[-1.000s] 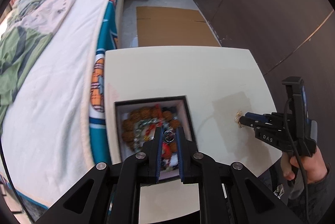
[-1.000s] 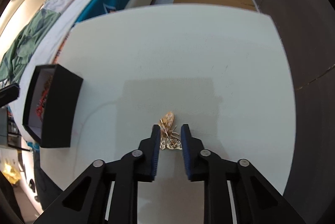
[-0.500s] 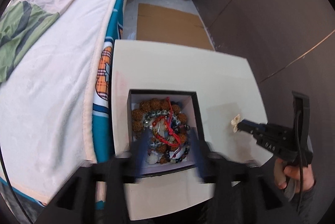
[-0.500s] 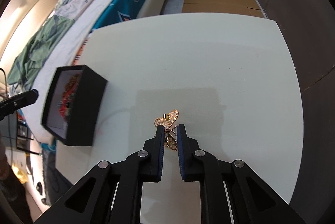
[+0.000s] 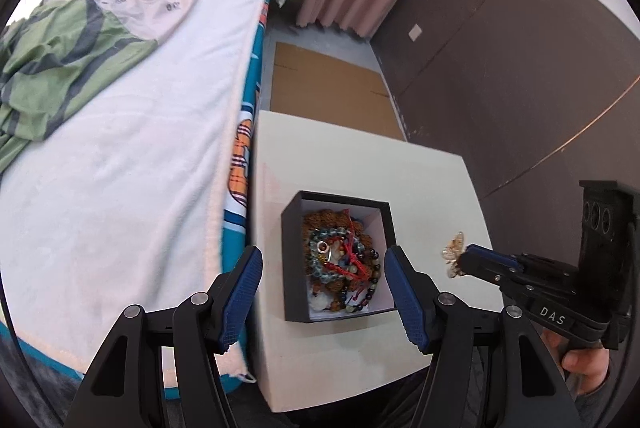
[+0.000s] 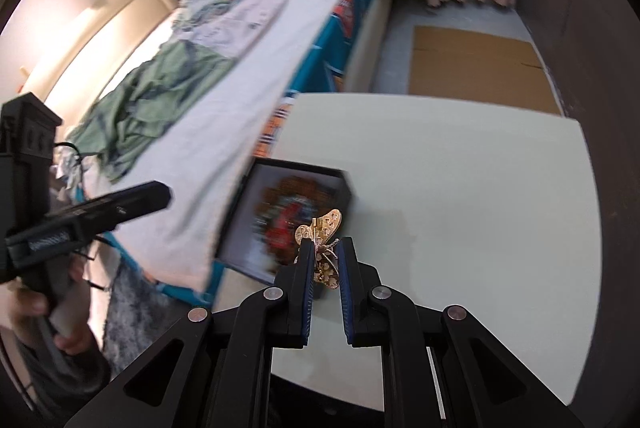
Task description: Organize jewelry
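Note:
A black jewelry box (image 5: 294,260) with a white lining sits on the cream table (image 5: 360,164) and holds a heap of bead bracelets and red cord (image 5: 340,260). My left gripper (image 5: 323,282) is open and empty, raised above the box's near side. My right gripper (image 6: 323,253) is shut on a gold butterfly brooch (image 6: 320,234) and holds it in the air above the table, just right of the box (image 6: 240,216). The brooch also shows in the left wrist view (image 5: 454,252) at the right gripper's tips.
A bed (image 5: 120,148) with a white blanket and green clothes runs along the table's left side. Flat cardboard (image 5: 328,100) lies on the floor beyond the table. A dark wall (image 5: 520,48) stands to the right.
My left gripper opened, dropped a ring into the box and rose. My right gripper closed on the butterfly brooch, lifted it off the table and carried it toward the box.

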A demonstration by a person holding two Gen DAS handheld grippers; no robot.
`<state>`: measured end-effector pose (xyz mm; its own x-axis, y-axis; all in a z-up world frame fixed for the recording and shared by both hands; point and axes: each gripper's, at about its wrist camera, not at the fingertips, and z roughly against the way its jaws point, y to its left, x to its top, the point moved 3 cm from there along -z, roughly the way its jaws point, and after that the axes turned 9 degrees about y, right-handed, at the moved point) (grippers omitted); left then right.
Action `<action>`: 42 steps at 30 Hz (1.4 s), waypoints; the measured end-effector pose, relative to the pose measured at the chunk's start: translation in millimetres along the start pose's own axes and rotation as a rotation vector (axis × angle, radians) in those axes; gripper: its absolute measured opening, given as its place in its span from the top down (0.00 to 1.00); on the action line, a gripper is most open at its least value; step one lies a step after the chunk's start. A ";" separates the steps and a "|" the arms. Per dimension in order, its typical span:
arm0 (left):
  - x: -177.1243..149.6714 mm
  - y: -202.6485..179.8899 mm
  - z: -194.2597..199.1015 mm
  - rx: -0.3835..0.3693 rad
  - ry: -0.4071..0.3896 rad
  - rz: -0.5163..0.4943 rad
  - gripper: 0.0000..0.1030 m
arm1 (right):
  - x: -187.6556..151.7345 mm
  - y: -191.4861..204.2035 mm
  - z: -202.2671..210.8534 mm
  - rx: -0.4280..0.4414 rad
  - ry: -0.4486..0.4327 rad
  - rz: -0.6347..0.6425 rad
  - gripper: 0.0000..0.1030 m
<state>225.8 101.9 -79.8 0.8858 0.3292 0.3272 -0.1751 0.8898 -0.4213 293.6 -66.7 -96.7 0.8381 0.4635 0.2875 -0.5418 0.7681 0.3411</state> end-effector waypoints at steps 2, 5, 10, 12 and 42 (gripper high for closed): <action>-2.4 5.0 7.5 -0.012 -0.014 0.003 0.37 | 5.4 16.5 -2.1 0.021 -0.009 0.006 0.87; -5.8 14.3 18.4 -0.027 -0.038 0.014 0.35 | 11.3 37.0 -7.2 0.074 -0.015 0.017 0.85; -12.4 25.2 34.1 -0.037 -0.073 0.012 0.17 | 10.3 44.4 -5.5 0.072 -0.031 -0.055 0.38; -14.6 25.9 39.2 -0.040 -0.086 0.008 0.11 | 4.8 43.4 2.3 0.066 -0.042 -0.076 0.38; -142.4 -72.0 165.7 0.102 -0.398 -0.253 0.00 | -143.5 37.5 157.2 -0.190 -0.325 -0.135 0.00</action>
<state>41.1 43.3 44.1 0.6763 0.1762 0.7153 -0.0344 0.9774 -0.2084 143.1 -173.8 15.6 0.8210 0.2120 0.5301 -0.3811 0.8948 0.2324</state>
